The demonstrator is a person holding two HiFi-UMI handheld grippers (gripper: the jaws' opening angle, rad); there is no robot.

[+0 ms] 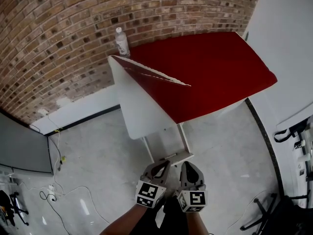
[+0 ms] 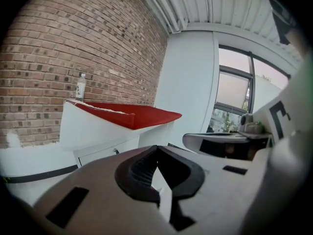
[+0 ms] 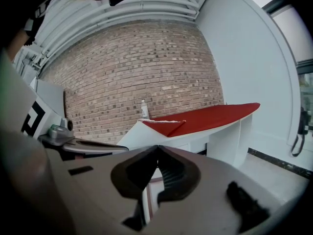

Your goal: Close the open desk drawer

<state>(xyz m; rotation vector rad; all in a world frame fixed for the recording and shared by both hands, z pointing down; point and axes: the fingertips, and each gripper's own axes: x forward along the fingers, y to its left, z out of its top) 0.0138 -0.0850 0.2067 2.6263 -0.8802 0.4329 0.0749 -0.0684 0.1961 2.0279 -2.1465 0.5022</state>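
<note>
We are holding the left gripper (image 1: 160,166) and right gripper (image 1: 187,166) empty, fingers pressed together, just before the drawer (image 1: 178,157). It is still jutting open from the desk's (image 1: 205,67) near edge, so the push is yet to come.

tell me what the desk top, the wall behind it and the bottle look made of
Desk top: smooth red surface, likely laminate or painted board; flat, even colour. Wall: bare brick, mortar joints visible. Bottle: probably clear plastic with a white cap; too small to confirm.

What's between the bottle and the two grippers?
The red-topped desk and its open drawer, as seen in the head view.
</note>
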